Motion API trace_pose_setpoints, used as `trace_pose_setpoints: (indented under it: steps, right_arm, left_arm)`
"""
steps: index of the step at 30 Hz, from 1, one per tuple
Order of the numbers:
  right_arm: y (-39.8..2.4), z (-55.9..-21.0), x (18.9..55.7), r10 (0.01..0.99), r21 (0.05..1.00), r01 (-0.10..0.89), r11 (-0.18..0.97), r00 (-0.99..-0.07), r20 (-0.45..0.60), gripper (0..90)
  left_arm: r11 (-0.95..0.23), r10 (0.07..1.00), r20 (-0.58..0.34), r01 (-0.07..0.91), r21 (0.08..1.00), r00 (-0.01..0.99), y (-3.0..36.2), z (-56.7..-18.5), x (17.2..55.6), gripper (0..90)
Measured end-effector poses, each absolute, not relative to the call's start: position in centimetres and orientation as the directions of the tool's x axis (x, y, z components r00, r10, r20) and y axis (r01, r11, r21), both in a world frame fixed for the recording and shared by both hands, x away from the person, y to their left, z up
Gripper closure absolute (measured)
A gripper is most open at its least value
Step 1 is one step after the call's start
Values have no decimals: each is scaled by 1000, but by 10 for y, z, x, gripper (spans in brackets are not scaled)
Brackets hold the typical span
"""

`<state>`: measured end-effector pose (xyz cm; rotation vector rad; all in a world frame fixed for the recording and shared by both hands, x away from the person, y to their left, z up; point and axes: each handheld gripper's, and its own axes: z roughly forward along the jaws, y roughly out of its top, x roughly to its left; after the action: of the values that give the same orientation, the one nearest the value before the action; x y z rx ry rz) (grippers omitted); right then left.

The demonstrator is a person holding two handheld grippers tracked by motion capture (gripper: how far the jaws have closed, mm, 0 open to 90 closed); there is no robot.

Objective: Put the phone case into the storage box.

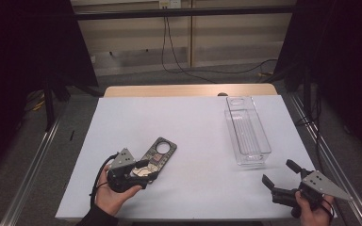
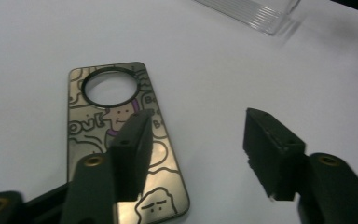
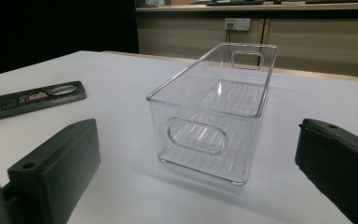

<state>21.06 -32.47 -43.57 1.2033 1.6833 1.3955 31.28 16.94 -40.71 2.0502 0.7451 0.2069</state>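
Jaws of my left gripper [image 1: 143,170] stand partly apart just above the flat, dark, oblong door-hanger tag with a round hole and cartoon drawings [image 1: 154,157], and nothing is between the pads. In the left gripper view one jaw hangs over the tag's [image 2: 121,140] middle while the other is over bare paper beside it; whether that jaw touches the tag I cannot tell. The tag lies flat on the white sheet covering the table [image 1: 193,141], at the near left, its holed end pointing away from me and to the right.

My right gripper [image 1: 278,176] rests low at the near right corner, jaws spread wide and holding nothing. It faces the clear plastic rectangular bin with oval handle cut-outs [image 1: 247,129], which stands upright on the sheet just ahead of it, well apart from the tag. In the right gripper view the bin [image 3: 214,112] sits between my two jaws but farther off, untouched, and the tag [image 3: 30,100] shows at the left.
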Motion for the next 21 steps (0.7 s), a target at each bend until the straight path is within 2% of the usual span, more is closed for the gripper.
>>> trace_pose_setpoints:
  steps: [1,4,9,13,18,21]
  right_arm:
    - [-325,-436,210,921,969,245,26,-382,72,0]
    - [-324,-436,211,922,968,248,20,-379,78,0]
    - [-325,-436,211,921,968,249,21,-381,77,0]
    - [-324,-436,211,921,968,250,20,-381,79,0]
    - [-325,-436,211,921,968,249,19,-381,80,0]
    - [-325,-436,211,921,968,249,20,-381,79,0]
  left_arm:
    - [-400,598,-111,416,817,793,171,-406,313,365]
    - [-392,632,-91,419,819,769,175,-405,315,198]
    - [-387,666,-76,431,815,742,177,-408,320,66]
    - [-387,677,-73,439,811,732,177,-409,326,61]
    - [-353,673,-159,503,789,722,180,-410,338,50]
    - [-361,687,-138,499,788,714,181,-411,344,51]
